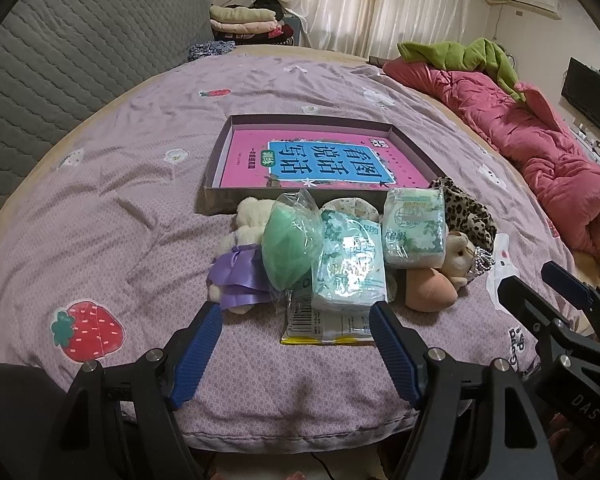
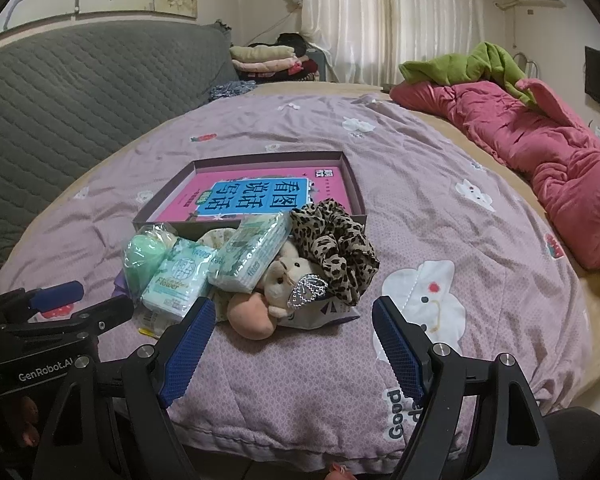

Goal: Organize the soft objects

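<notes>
A heap of soft things is seen on the purple bedspread (image 1: pixel 100 208), pressed against the near wall of a shallow box (image 1: pixel 216 156) that holds a pink book with a blue title panel, its Chinese characters read upside down from both cameras. In the heap, a tissue pack (image 1: pixel 350 264) is stood with its long axis running away from the left camera; the word "Flower" is legible on it in the right view (image 2: pixel 178 280). A second tissue pack (image 2: pixel 252 256) is leaned across the top, tilted. A green sponge in clear wrap (image 1: pixel 290 240) lies beside a plush toy in a purple dress (image 1: pixel 240 268); a small bear (image 2: pixel 288 280), a peach-coloured puff (image 2: pixel 250 316) and a leopard-print scrunchie (image 2: pixel 336 248) are grouped on the right.

The left gripper (image 1: pixel 296 320) is held low and level, just short of the heap, its blue pads spread wide with nothing between them. The right gripper (image 2: pixel 294 316) is likewise held level near the bear, its jaws parted and empty. "GenRobot.AI" is read on the left gripper's body in the right view
</notes>
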